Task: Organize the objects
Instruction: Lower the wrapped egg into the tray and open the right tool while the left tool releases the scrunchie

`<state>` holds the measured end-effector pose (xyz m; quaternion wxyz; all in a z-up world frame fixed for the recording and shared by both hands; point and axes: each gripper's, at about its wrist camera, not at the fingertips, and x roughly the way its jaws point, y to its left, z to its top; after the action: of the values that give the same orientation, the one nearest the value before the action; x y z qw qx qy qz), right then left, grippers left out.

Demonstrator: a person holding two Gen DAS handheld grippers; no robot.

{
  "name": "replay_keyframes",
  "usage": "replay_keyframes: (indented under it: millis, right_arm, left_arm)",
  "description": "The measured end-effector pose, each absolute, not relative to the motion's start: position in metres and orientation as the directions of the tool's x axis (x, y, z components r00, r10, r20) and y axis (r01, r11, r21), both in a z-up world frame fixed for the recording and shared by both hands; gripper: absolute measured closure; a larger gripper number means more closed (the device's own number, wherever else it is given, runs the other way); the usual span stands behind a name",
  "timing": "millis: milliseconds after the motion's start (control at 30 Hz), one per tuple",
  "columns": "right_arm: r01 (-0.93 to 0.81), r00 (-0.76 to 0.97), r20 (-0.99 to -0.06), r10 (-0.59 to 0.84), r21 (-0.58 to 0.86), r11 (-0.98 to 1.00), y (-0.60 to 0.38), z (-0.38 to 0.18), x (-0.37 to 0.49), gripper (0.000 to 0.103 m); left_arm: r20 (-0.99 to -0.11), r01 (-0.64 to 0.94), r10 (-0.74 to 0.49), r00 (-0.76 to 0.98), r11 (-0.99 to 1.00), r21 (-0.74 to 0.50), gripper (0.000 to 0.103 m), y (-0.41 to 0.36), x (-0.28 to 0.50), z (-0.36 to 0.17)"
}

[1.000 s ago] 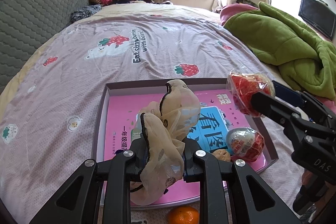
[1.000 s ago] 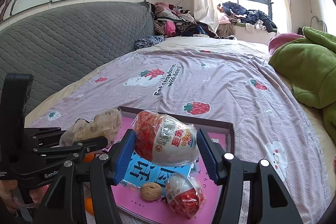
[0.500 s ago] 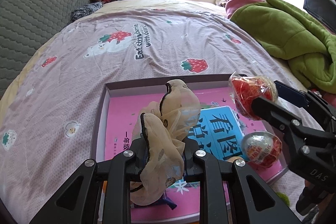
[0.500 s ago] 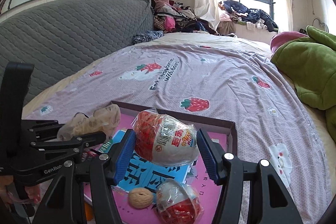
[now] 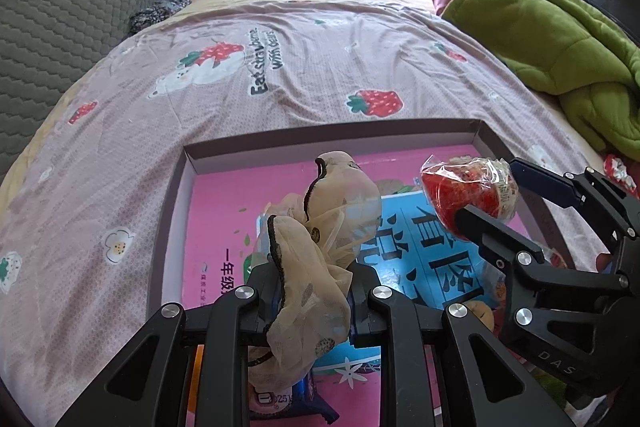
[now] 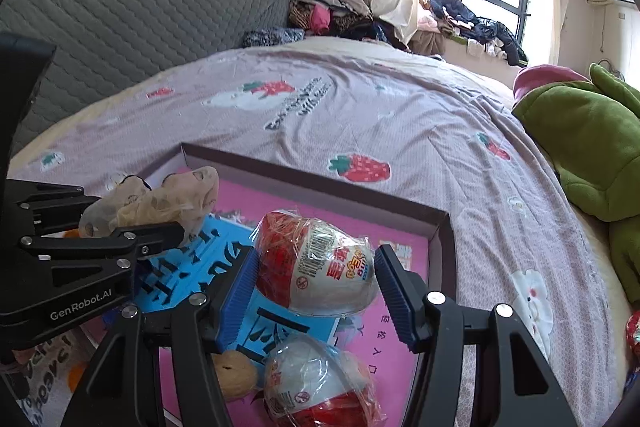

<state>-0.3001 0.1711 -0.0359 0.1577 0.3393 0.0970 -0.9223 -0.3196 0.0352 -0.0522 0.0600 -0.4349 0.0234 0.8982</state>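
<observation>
A plastic-wrapped red-and-white toy egg (image 6: 316,263) sits mid-frame, pinched between the right gripper's (image 6: 316,281) blue pads, above the shallow cardboard box lid with a pink floor (image 6: 438,227). At centre of the left view, the left gripper (image 5: 310,287) is clamped tight on a beige sheer scrunchie (image 5: 320,251) over the same lid. A second wrapped egg (image 6: 316,383) and a walnut (image 6: 234,373) already lie inside, lower frame; both carried items, I judge, remain to be set down.

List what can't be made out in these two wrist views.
- Right wrist view: second wrapped egg cut off by the bottom edge and hidden in part by the right gripper.
- Left wrist view: packet under the beige scrunchie, label mostly covered.
- Left wrist view: walnut mostly hidden behind the gripper arms.
</observation>
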Motion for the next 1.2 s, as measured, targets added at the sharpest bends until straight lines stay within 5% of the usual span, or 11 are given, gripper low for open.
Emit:
replay_keyframes:
  millis: [833, 1200]
  right_arm:
    - [0.343, -0.665, -0.711, -0.229, -0.018, -0.939, 0.1757, -0.0433, -0.3068, 0.042]
    - [0.335, -0.66, -0.709, -0.249, 0.019, -0.942, 0.1797, -0.0382, -0.3051, 0.042]
  left_arm:
    - [-0.798, -0.136, 0.094, -0.596, -0.991, -0.015, 0.074, 0.0385, -0.3173, -0.056]
    - [-0.803, -0.132, 0.103, -0.587, -0.991, -0.03, 0.058, 0.0354, -0.3168, -0.0552]
